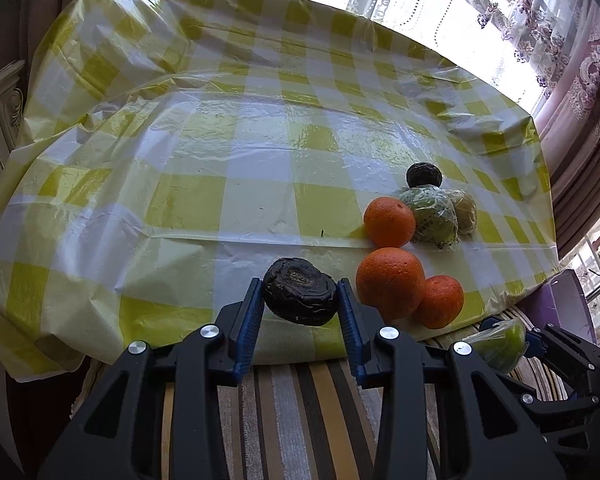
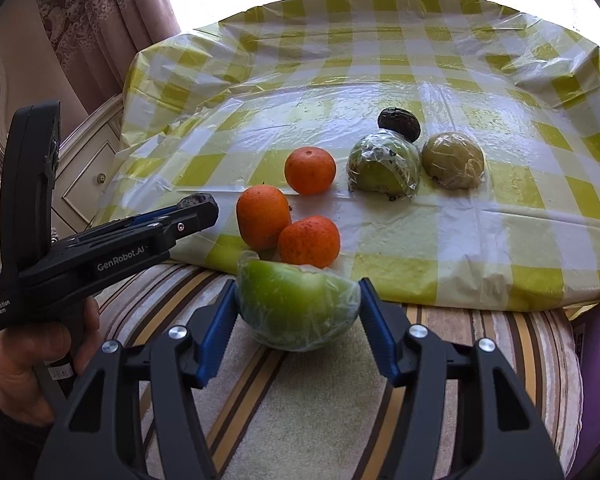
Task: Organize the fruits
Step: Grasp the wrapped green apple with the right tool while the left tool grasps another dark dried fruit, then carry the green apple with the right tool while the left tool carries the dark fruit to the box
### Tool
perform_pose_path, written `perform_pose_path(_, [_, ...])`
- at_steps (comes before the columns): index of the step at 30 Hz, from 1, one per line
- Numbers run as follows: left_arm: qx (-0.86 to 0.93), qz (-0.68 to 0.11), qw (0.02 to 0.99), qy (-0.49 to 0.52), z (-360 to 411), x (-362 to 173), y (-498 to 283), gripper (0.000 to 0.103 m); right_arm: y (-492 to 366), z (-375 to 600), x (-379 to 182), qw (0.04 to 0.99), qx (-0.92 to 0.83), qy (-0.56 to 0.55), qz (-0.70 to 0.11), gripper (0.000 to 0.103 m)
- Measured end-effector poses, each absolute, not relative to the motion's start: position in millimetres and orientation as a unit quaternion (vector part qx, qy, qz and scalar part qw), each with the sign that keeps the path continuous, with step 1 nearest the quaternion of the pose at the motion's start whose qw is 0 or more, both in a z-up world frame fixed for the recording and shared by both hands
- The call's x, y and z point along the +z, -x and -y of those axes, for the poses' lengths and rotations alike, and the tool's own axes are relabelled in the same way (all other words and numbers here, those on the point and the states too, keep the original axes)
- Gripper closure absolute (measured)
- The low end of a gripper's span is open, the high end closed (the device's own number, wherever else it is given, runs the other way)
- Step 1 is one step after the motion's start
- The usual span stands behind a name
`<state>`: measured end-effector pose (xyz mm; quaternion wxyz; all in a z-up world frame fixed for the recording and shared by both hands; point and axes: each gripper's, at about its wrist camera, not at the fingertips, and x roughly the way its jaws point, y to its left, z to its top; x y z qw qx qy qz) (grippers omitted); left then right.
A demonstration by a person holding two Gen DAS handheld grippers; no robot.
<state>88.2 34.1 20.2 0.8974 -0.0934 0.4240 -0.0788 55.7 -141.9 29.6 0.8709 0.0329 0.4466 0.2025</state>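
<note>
Glossy, crinkled plastic cloth (image 1: 228,152) covers the bench. Oranges (image 2: 310,170) look matt and pebbled; the green fruit (image 2: 296,308) wears shiny cling film.

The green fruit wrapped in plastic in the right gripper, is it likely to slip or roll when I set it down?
The green fruit wears crinkled glossy film, so it may slide a little between the right gripper's pads. Its rounded underside suggests that it could rock or roll on the tablecloth. It looks firm, probably not fragile.
</note>
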Motion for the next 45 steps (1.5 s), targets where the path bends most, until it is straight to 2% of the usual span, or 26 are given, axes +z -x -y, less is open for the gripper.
perform_pose_path(26, [-0.111,-0.393,0.911,0.051,14,58,-53,0.068,-21,204,50,0.891,0.173,-0.071,-0.415,0.043])
perform_pose_path(45, [-0.251,-0.393,0.884,-0.026,163,65,-56,0.068,-8,352,58,0.913,0.034,-0.138,-0.381,0.043])
